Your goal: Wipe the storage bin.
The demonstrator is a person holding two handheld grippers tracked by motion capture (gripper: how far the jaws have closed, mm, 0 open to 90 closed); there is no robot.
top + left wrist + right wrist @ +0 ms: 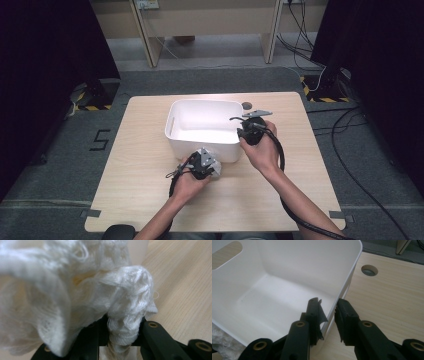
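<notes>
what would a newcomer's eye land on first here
The white bin in the middle of the wooden table stands out first. Then the fluffy white cloth clamped in the left hand-held gripper at its near wall, while the right hand-held gripper straddles its rim.

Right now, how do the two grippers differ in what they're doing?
The left gripper is shut on a white cloth, bunched between its jaws; the right gripper straddles the wall of the white bin, one jaw inside and one outside, and whether its pads press the wall is unclear. In the high view the left sits by the bin's near side, the right at its right rim. Both have black jaws and are hand-held.
</notes>
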